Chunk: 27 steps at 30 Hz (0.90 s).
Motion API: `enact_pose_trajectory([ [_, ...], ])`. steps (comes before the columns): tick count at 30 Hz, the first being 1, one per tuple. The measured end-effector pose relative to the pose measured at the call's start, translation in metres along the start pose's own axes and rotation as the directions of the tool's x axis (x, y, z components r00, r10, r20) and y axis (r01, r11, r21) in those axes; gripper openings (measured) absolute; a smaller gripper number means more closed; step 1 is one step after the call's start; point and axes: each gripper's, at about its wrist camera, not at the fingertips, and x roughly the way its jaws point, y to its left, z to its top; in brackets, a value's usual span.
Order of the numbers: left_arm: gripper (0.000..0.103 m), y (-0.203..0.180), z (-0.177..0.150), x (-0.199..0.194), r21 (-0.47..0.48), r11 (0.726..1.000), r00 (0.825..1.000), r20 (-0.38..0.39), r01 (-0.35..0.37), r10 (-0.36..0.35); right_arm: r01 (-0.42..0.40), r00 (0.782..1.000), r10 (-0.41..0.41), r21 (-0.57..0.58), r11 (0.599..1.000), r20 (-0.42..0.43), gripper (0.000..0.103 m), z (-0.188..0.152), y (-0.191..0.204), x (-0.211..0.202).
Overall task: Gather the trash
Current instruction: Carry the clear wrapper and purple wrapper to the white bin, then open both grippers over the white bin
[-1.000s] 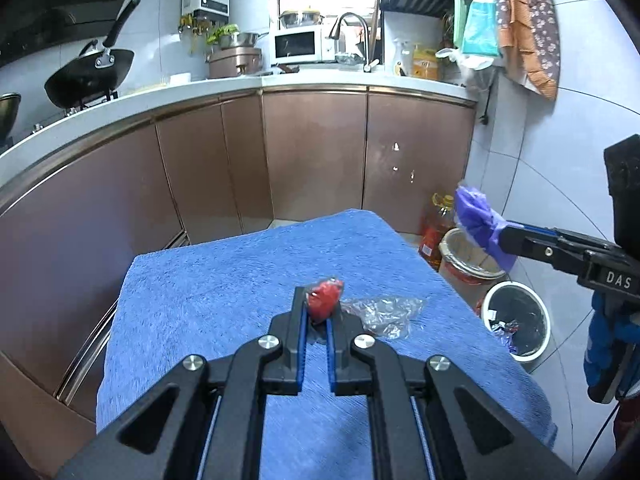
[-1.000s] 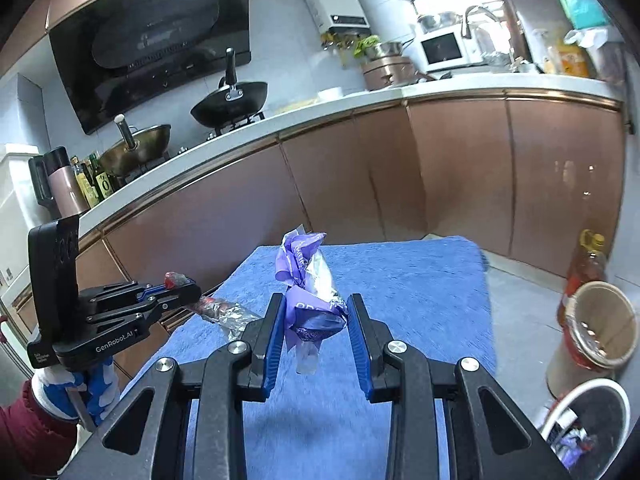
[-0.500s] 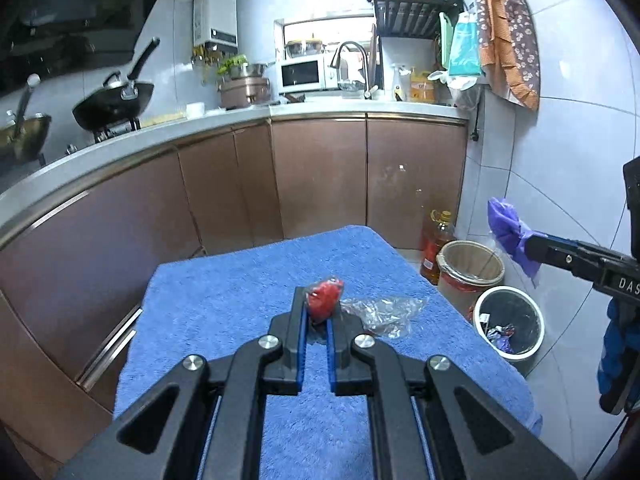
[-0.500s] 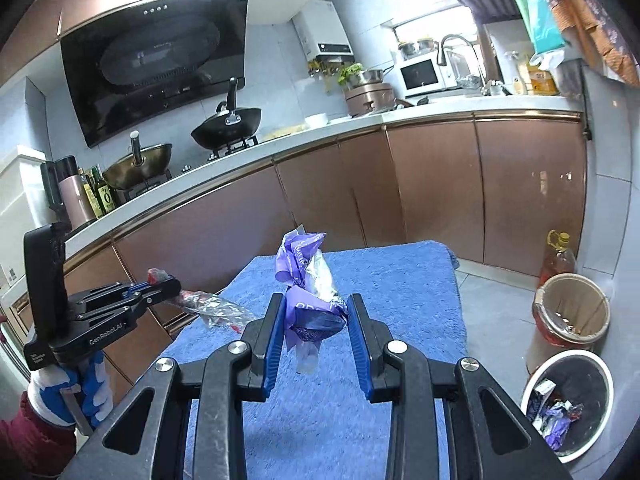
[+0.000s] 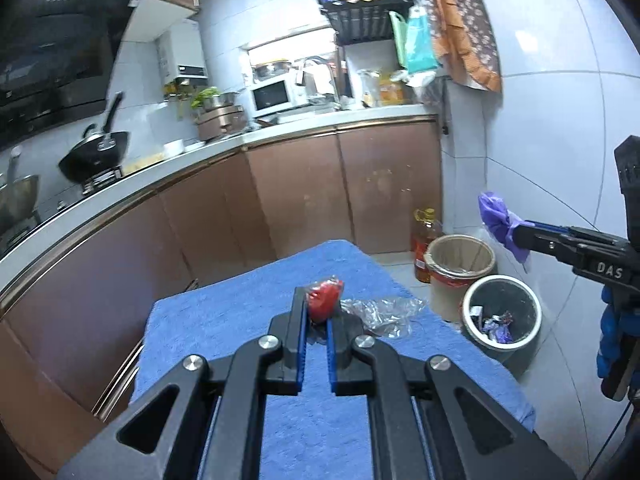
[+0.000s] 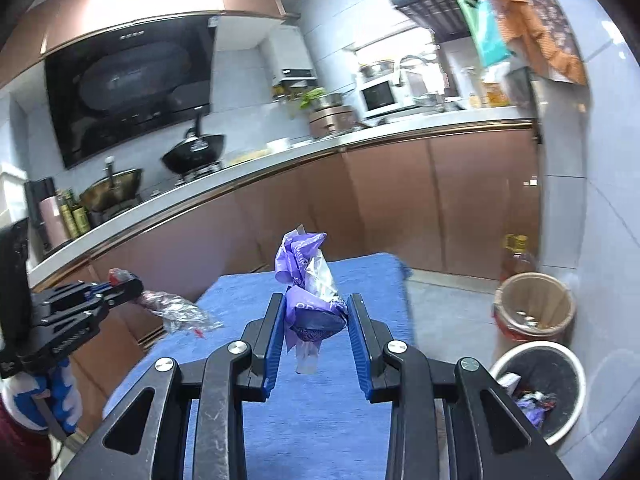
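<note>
Both grippers now closer to the trash bin (image 6: 538, 390) w/ loot: left gripper (image 5: 317, 312) pinches red wrapper (image 5: 325, 297), right gripper (image 6: 316, 314) clamps purple wrapper (image 6: 306, 280); drop's next imo.

We count two tools, the left tool (image 5: 317, 314) and the right tool (image 6: 316, 320), and two wrappers: one red wrapper (image 5: 325, 299), one purple wrapper (image 6: 306, 280). We see two bins on the floor, one black-lined bin (image 6: 560, 364) and one tan bin (image 6: 536, 292), one oil bottle (image 5: 424, 236) and one blue towel (image 5: 240, 312).

You are standing in a home kitchen: brown cabinets (image 5: 304, 188) under a pale counter (image 6: 400, 128), a wok (image 6: 194, 152) on the stove beneath a black range hood (image 6: 132, 80), and a microwave (image 5: 272, 98).
</note>
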Motion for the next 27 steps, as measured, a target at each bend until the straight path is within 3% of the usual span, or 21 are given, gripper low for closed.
enact_pose_trajectory([
  [5, 0.008, -0.041, 0.017, 0.039, 0.036, 0.994, 0.994, -0.046, 0.104, -0.102, 0.096, 0.995, -0.096, 0.067, 0.993, 0.0, 0.029, -0.011, -0.041, 0.0],
  [10, 0.008, -0.095, 0.031, 0.105, 0.062, 0.97, 0.967, -0.124, 0.233, -0.225, 0.224, 0.974, -0.222, 0.167, 0.96, -0.036, 0.029, -0.034, -0.105, 0.003],
  [13, 0.008, -0.136, 0.037, 0.154, 0.082, 0.949, 0.94, -0.182, 0.306, -0.288, 0.338, 0.941, -0.324, 0.221, 0.915, -0.095, 0.029, -0.054, -0.152, 0.008],
  [18, 0.01, -0.213, 0.039, 0.232, 0.092, 0.906, 0.883, -0.282, 0.413, -0.374, 0.466, 0.883, -0.426, 0.265, 0.844, -0.197, 0.029, -0.084, -0.217, 0.021],
  [25, 0.011, -0.303, 0.031, 0.32, 0.026, 0.848, 0.782, -0.403, 0.53, -0.476, 0.578, 0.81, -0.503, 0.266, 0.771, -0.304, 0.031, -0.112, -0.278, 0.05],
  [27, 0.012, -0.32, 0.028, 0.334, 0.014, 0.842, 0.766, -0.422, 0.54, -0.484, 0.595, 0.797, -0.509, 0.275, 0.756, -0.325, 0.031, -0.121, -0.294, 0.057],
])
